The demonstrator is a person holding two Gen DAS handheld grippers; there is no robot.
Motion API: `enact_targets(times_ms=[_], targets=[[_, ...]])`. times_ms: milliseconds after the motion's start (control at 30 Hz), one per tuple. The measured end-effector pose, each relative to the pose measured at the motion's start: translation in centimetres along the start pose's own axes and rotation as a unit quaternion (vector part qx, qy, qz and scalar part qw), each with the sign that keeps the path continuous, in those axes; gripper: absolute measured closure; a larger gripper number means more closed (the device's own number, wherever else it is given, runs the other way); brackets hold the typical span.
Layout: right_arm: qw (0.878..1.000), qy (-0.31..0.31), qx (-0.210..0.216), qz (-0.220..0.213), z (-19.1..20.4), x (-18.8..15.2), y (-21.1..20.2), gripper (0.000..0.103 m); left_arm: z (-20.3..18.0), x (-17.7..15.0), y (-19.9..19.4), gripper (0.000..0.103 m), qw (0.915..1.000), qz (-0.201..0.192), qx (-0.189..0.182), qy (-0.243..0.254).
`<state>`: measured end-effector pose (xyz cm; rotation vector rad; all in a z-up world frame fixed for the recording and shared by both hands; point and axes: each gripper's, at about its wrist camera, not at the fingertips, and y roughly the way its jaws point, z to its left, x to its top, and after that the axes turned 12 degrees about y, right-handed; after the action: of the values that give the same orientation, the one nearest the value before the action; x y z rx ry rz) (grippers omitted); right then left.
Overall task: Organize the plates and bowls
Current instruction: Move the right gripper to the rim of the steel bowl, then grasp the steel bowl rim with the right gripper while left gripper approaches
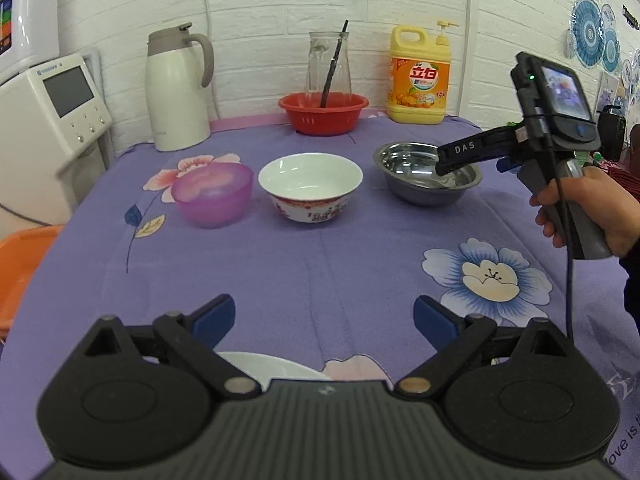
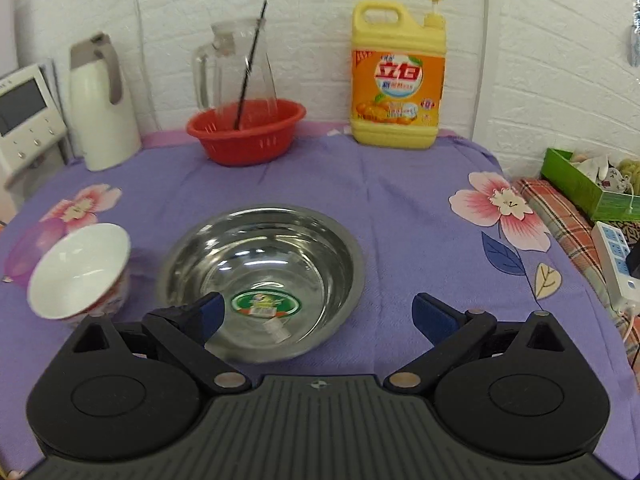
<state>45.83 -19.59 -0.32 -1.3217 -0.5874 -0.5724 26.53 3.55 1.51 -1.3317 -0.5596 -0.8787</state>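
Observation:
Three bowls stand in a row on the purple flowered cloth [image 1: 320, 272]: a translucent purple bowl [image 1: 213, 193] at left, a white ceramic bowl [image 1: 310, 186] with red pattern in the middle, a steel bowl [image 1: 424, 178] at right. My left gripper [image 1: 324, 316] is open and empty above the near cloth, over a white plate [image 1: 272, 366] partly hidden under it. My right gripper [image 2: 316, 316] is open and empty, its left finger over the steel bowl's [image 2: 262, 280] near rim; it also shows in the left wrist view [image 1: 456, 160]. The white bowl [image 2: 80, 270] sits left of it.
At the back stand a white thermos jug [image 1: 176, 88], a red basket [image 1: 323, 112] holding a glass pitcher, and a yellow detergent bottle [image 1: 419, 76]. A white appliance [image 1: 52, 116] and an orange tray [image 1: 20, 264] are left of the table. A green box [image 2: 584, 184] and power strip [image 2: 616, 256] lie right.

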Motion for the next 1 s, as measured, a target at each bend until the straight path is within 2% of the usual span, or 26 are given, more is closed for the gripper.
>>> enact_targets(times_ms=[67,233,467,667,733,833,900,1000], targets=[[0.999,-0.005,-0.02,0.034,-0.1,0.9,2.9,0.0,0.7,0.2,0.2,0.008,1.0,0.001,0.007,0.0],[0.996,-0.007,-0.015,0.09,-0.3,0.8,5.5,0.0,1.8,0.6,0.8,0.008,0.9998,0.001,0.004,-0.019],[0.992,-0.022,-0.012,0.121,0.1,-0.2,4.0,0.0,0.9,1.4,0.5,0.008,0.9997,-0.007,-0.019,-0.016],[0.988,-0.028,0.036,0.148,-0.8,-2.2,0.3,0.0,-0.5,2.1,0.5,0.008,0.999,-0.008,-0.042,-0.01],[0.991,-0.022,0.049,0.126,-1.3,-3.0,-1.7,0.0,-1.0,2.5,1.1,0.008,0.9985,0.001,-0.052,-0.012],[0.998,0.017,0.04,0.037,-2.7,-2.9,-4.4,0.0,-1.3,3.6,2.7,0.008,0.9962,0.013,-0.076,-0.04],[0.998,0.038,0.044,-0.009,-3.2,-2.9,-5.1,0.0,-1.3,4.6,4.3,0.008,0.9925,0.021,-0.092,-0.078],[0.998,0.05,0.044,-0.015,-3.2,-3.0,-3.1,0.0,-1.4,5.9,7.0,0.008,0.9854,0.038,-0.097,-0.135]])
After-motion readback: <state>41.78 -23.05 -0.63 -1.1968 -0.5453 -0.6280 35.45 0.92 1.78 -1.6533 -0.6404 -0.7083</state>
